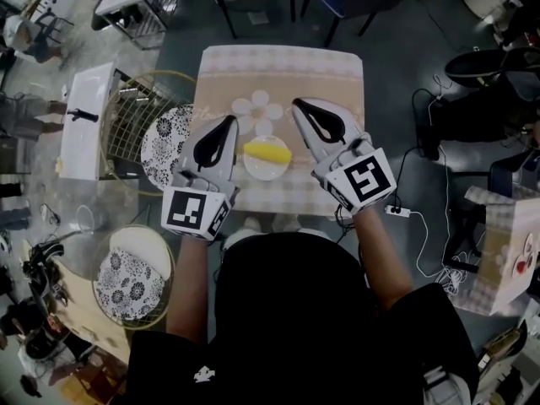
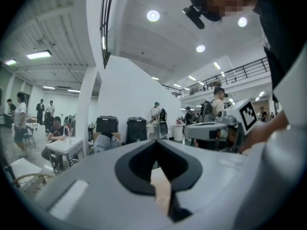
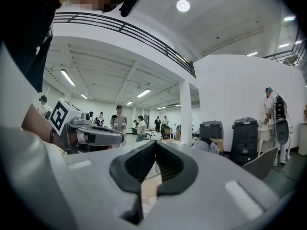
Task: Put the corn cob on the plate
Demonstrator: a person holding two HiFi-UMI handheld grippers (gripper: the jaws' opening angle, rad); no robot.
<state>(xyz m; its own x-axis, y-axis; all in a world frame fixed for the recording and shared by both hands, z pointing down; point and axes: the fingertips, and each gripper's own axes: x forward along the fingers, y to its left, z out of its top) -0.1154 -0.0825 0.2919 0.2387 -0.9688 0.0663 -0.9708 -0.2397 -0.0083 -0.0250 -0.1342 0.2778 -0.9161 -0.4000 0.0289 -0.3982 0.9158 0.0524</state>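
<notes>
A short yellow corn cob (image 1: 267,151) lies on a small round white plate (image 1: 268,171). The plate sits near the middle of a square tabletop (image 1: 337,70) covered in a beige checked cloth with a large white flower print (image 1: 257,108); the flower is just beyond the plate. The cob rests across the far half of the plate and neither tool touches it. The left gripper (image 1: 230,121) reaches forward on the plate's left side. In the left gripper view its dark-padded jaws meet at the tips with nothing caught between them, only a hollow gap behind where they touch. The right gripper (image 1: 297,103) reaches forward on the plate's right side, its tip angled inward toward the flower. In the right gripper view its jaws are likewise pressed together and empty. From the head view the plate and cob show in the space between the two grippers. Both gripper views look out level across a bright hall with people standing well off. To the left of the tabletop a round wire basket with a gold rim (image 1: 126,87) holds a black-and-white patterned plate (image 1: 164,146).
</notes>
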